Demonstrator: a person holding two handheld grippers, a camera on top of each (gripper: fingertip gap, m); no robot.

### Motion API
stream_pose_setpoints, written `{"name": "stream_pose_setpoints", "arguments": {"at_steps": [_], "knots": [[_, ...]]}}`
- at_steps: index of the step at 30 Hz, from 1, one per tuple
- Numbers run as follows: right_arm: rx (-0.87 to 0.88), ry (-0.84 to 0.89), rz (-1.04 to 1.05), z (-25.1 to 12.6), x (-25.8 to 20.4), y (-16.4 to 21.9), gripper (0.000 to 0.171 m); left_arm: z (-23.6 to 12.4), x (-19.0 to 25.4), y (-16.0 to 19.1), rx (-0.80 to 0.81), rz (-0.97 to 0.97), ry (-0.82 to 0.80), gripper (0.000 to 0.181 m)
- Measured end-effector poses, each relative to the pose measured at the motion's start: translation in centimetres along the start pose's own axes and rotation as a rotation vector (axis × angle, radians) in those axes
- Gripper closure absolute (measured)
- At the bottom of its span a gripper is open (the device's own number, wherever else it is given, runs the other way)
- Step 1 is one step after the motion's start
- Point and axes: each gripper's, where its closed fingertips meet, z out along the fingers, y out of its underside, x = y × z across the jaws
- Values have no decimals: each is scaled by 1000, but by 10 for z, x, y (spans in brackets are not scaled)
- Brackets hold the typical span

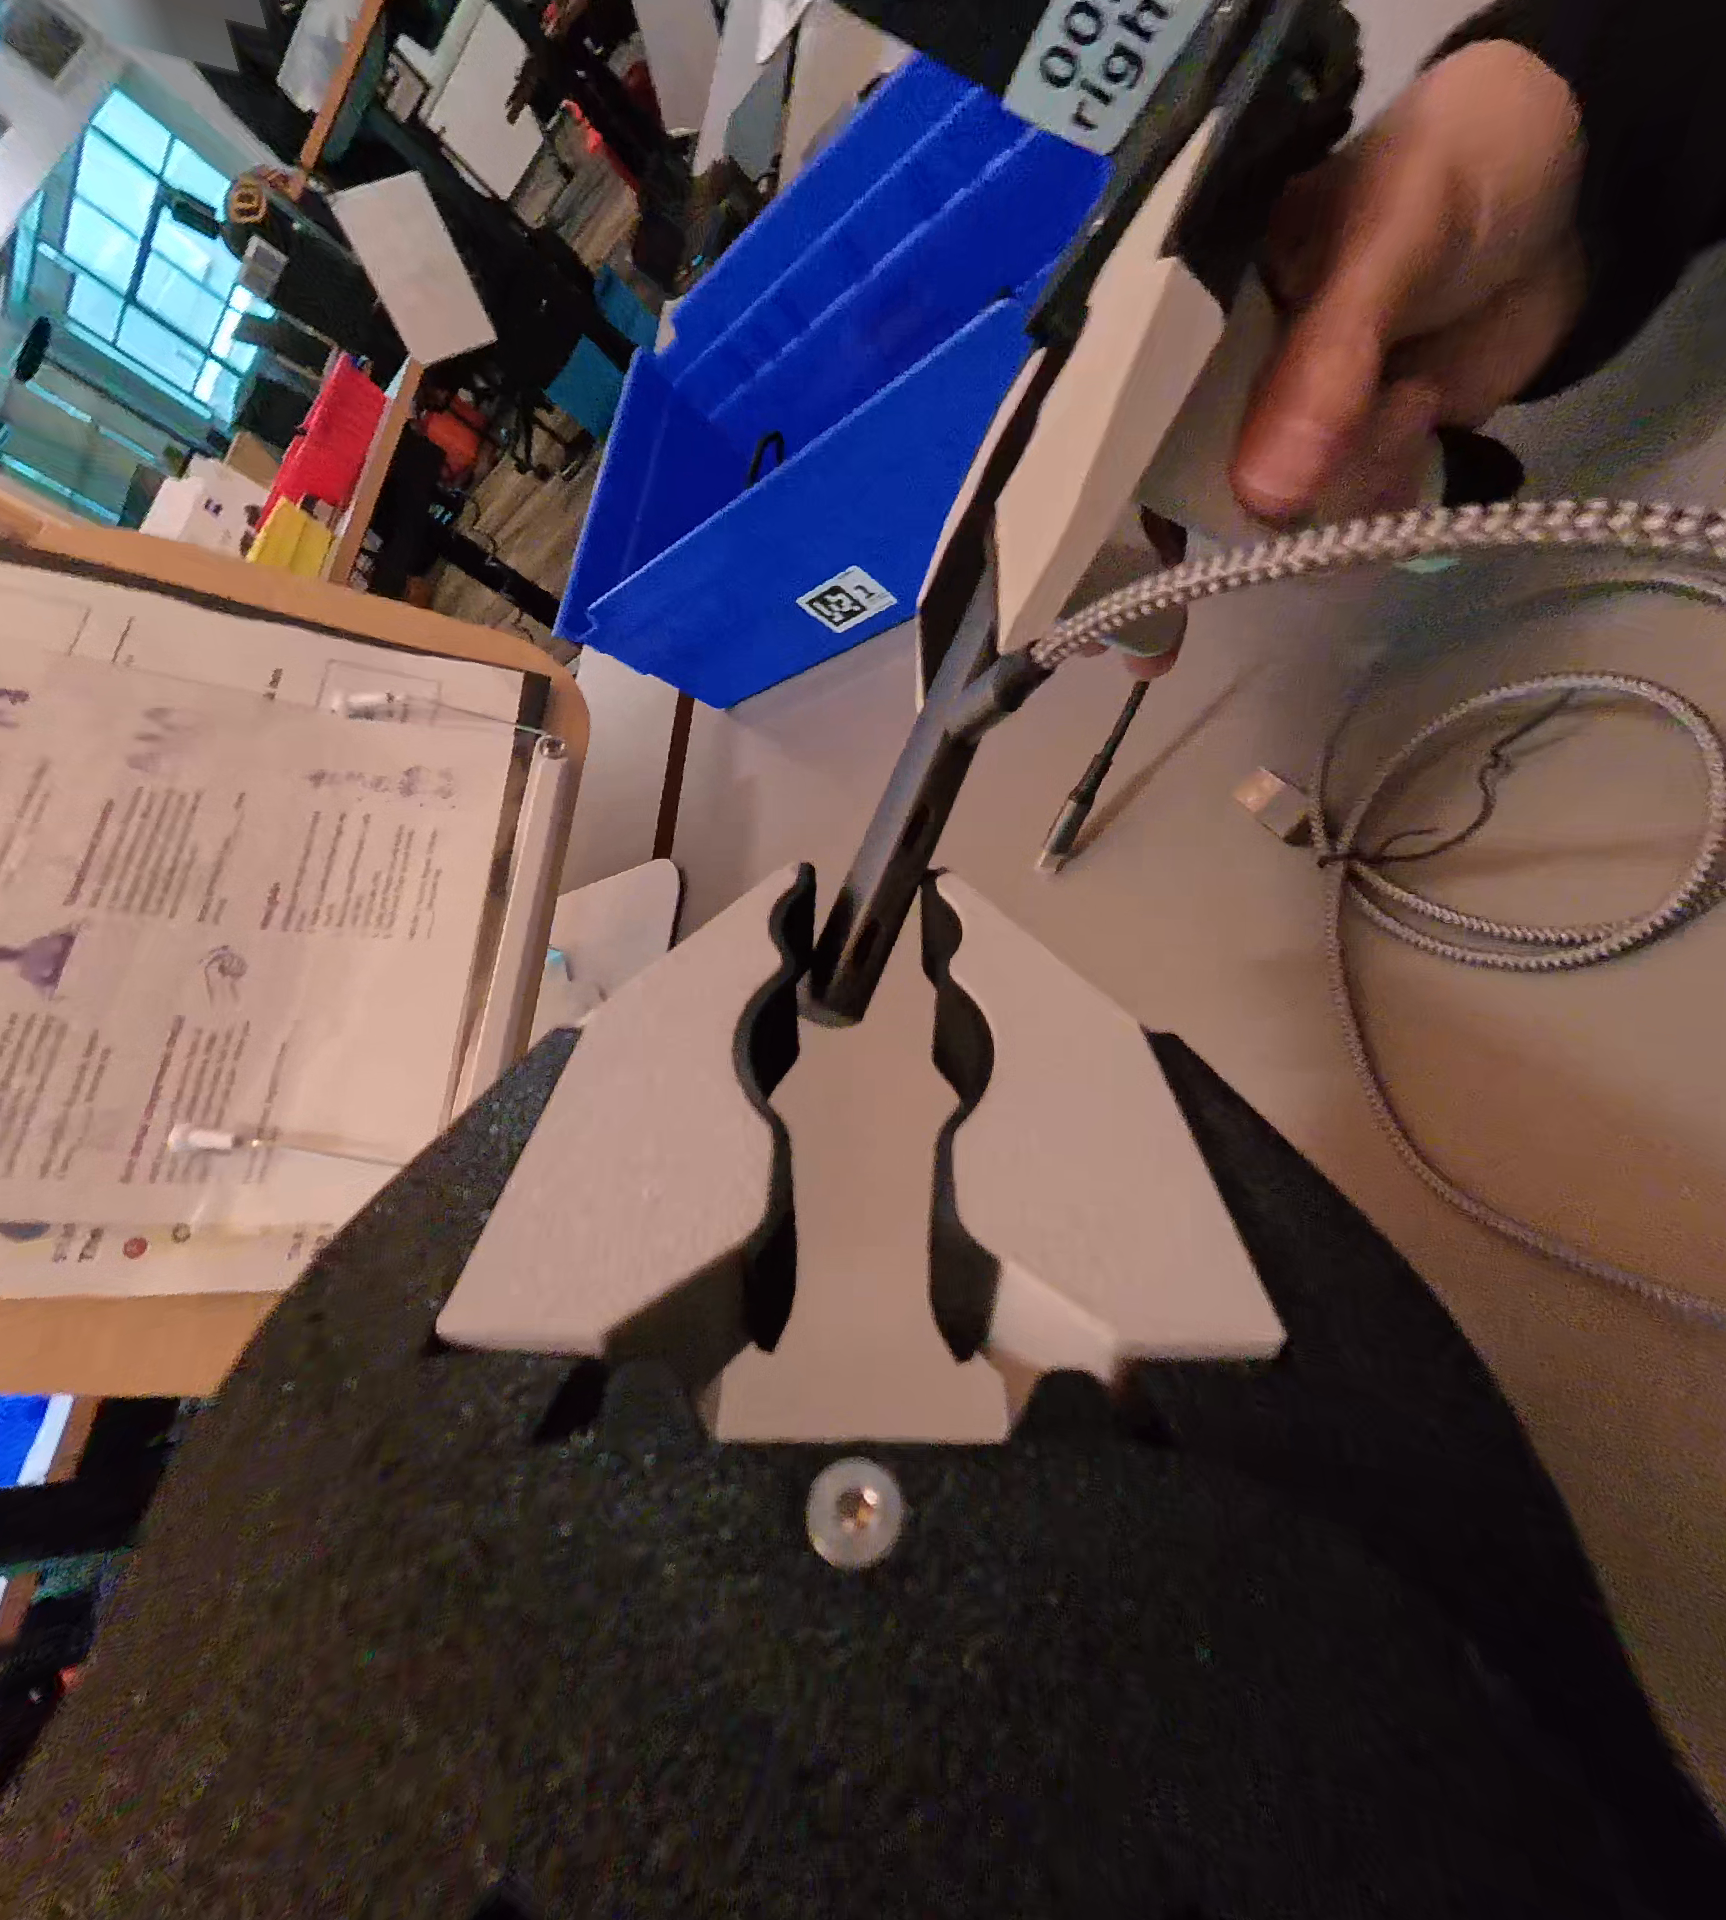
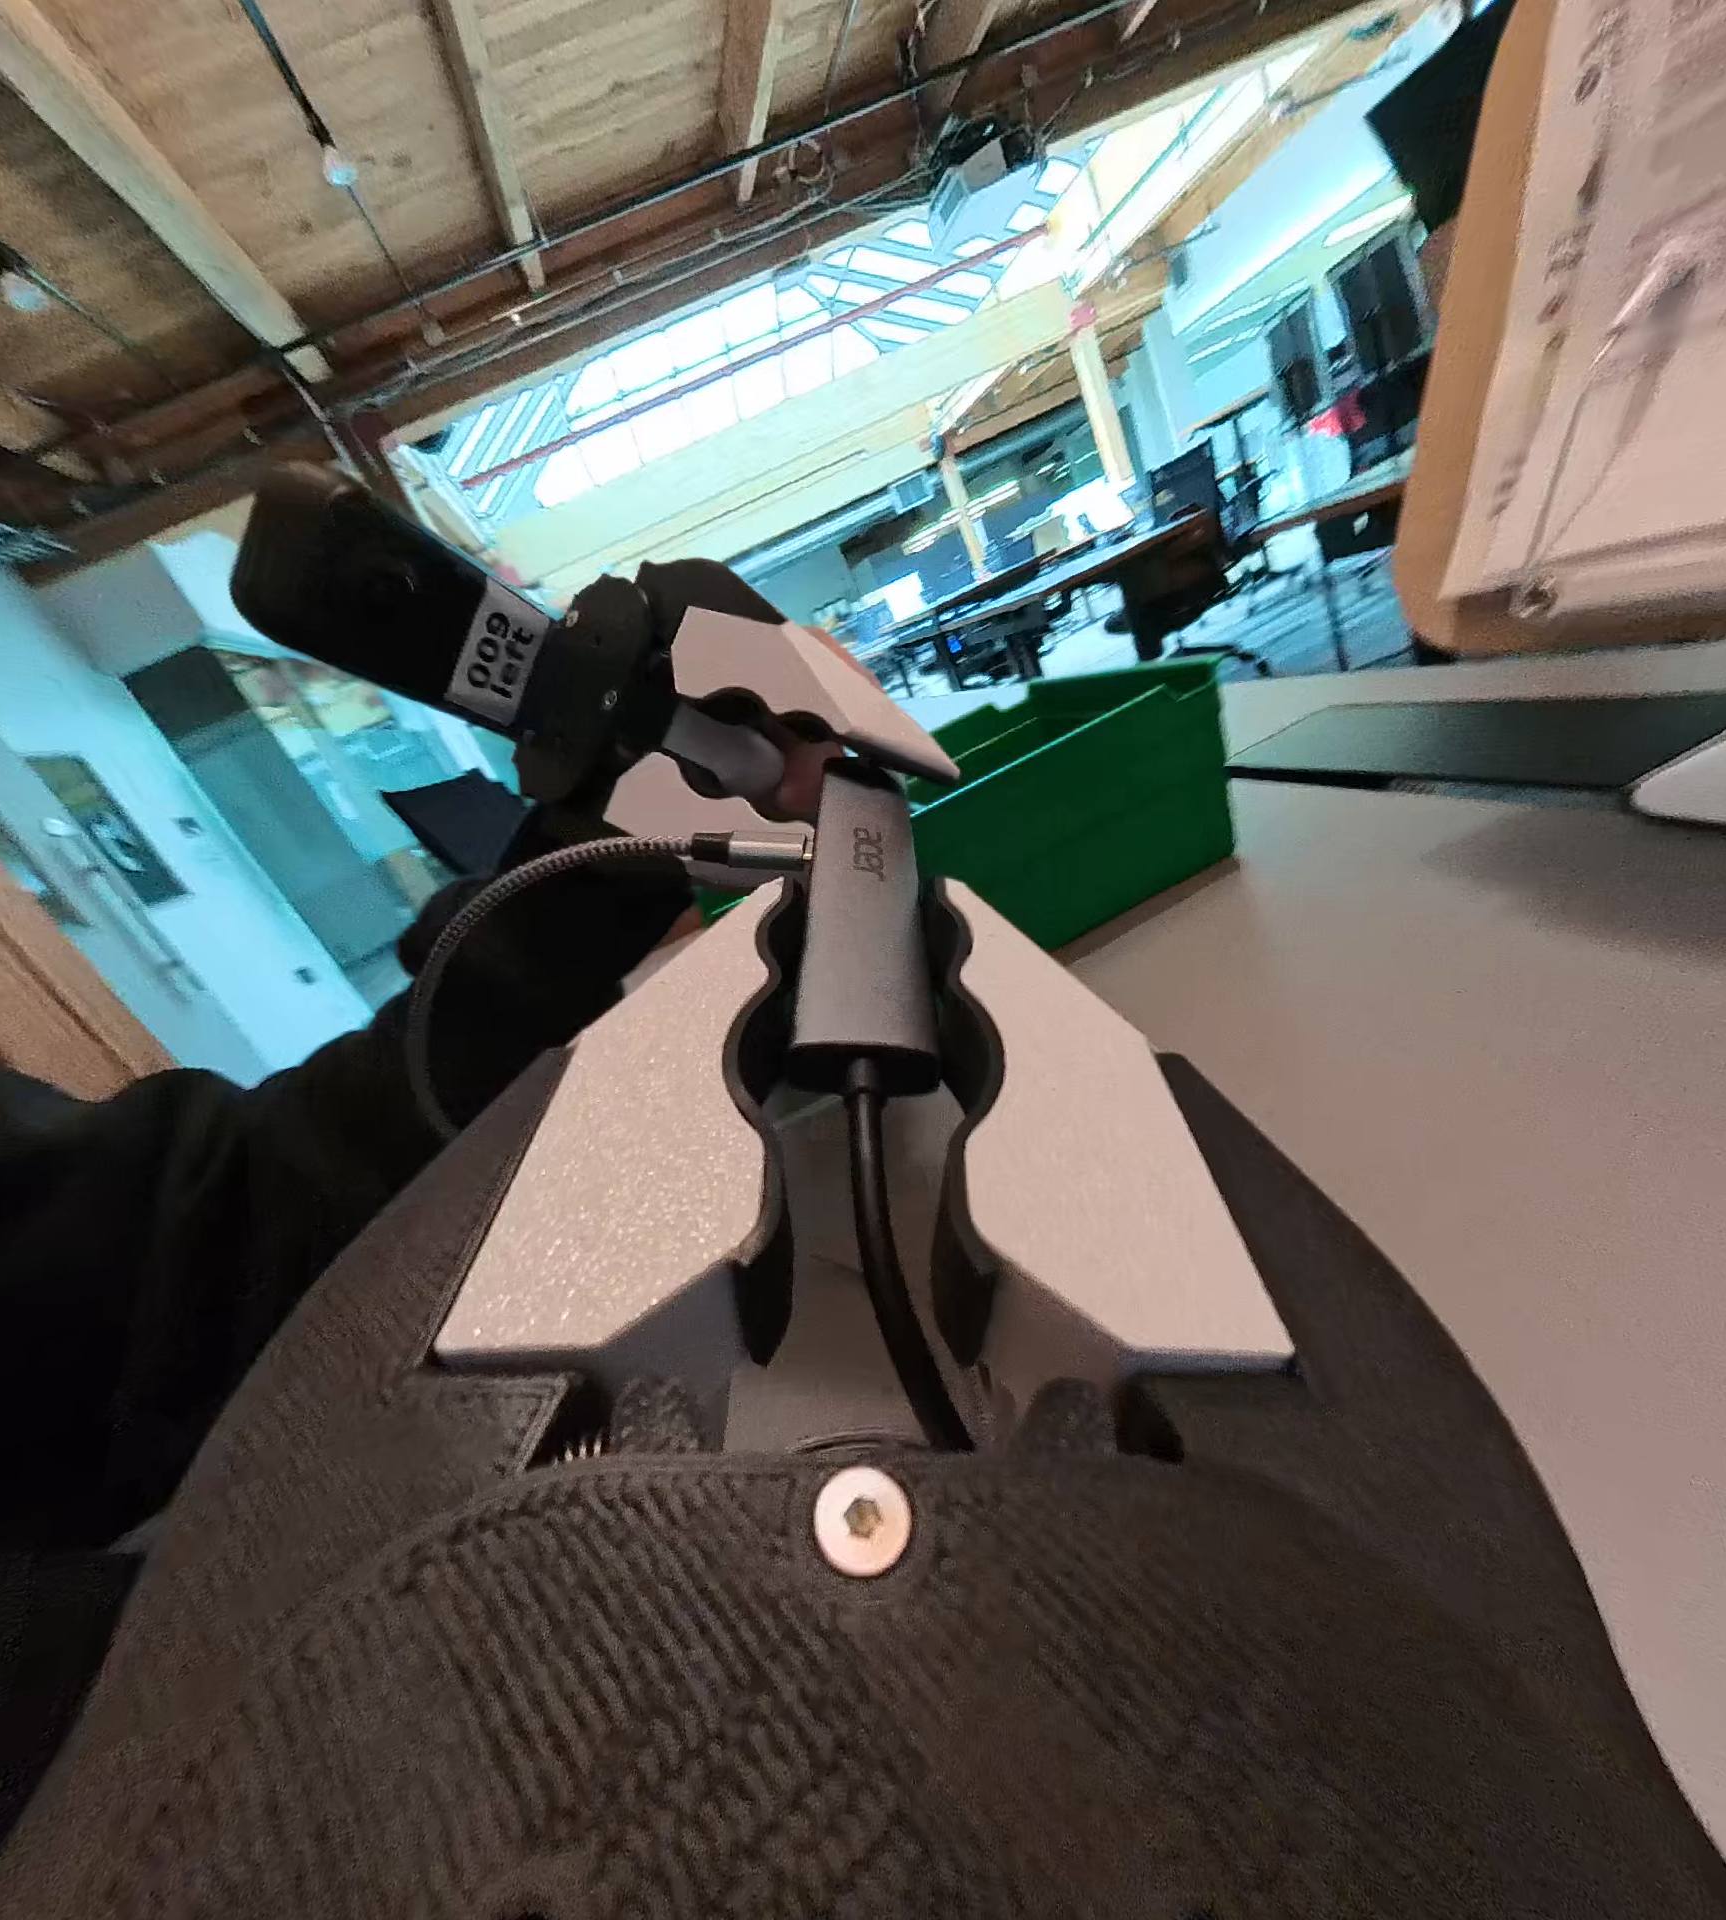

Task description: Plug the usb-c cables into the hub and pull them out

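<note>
My jaws on both grippers pinch the same grey hub point(image 2: 864, 935): the right gripper point(image 2: 864, 904) clamps its near end, where the hub's own black lead trails back, and the left gripper point(image 1: 864, 914) holds the far tip. A braided cable point(image 2: 568, 868) is seated in the hub's left side, so one plug-in looks done. I judge pulling it out comes next. A black cable point(image 1: 1098, 779) lies unplugged on the table point(image 1: 1565, 1143) to the right, its turn ahead.
</note>
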Motion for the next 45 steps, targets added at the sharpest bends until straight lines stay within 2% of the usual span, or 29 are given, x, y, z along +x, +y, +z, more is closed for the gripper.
{"name": "stream_pose_setpoints", "arguments": {"at_steps": [4, 7, 10, 12, 15, 19, 22, 25, 37, 45], "knots": [[93, 157, -217, -12, 11, -23, 149, -21, -25, 5, -21, -163, -100, 143], [139, 332, -404, -22, 20, -37, 149, -42, -52, -9, 35, -383, -207, 149], [139, 458, -547, -22, 23, -39, 149, -41, -55, -42, 143, -569, -203, 149], [138, 522, -626, -22, 23, -39, 149, -26, -43, -59, 138, -558, -164, 143], [152, 560, -676, -22, 19, -42, 149, 2, -30, -54, -11, -477, -172, 136], [194, 577, -665, -28, 18, -49, 149, 22, -20, -45, -91, -467, -169, 143], [203, 571, -664, -28, 18, -50, 149, 24, -20, -48, -78, -478, -173, 162], [185, 554, -679, -25, 16, -48, 149, 26, -16, -48, -90, -471, -145, 173], [102, 574, -752, -19, 19, -40, 148, 29, -15, -34, -173, -467, -142, 175], [129, 595, -791, -21, 21, -43, 149, 32, -18, -36, -126, -507, -159, 174]]}}
